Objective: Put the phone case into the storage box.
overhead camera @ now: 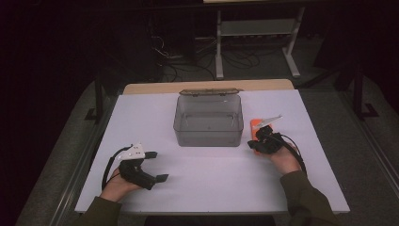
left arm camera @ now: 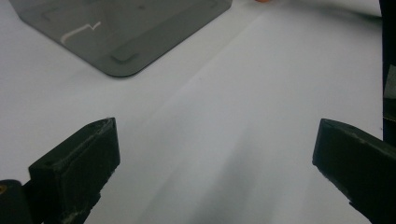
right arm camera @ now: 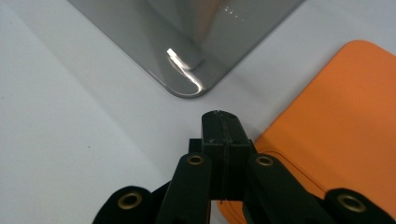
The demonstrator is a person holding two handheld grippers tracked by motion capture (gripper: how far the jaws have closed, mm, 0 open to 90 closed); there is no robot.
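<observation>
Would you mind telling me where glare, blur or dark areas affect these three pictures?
High view: the room beyond the white table is nearly black, and the tabletop is bright. Left gripper view: the near jaws look soft, with a faint shadow between them. Right gripper view: a bright glint sits on the grey box corner, and the orange item looks slightly blurred.

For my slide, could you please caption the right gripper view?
Closed tongs poised at the edge of an orange pad, beside a grey box.
</observation>
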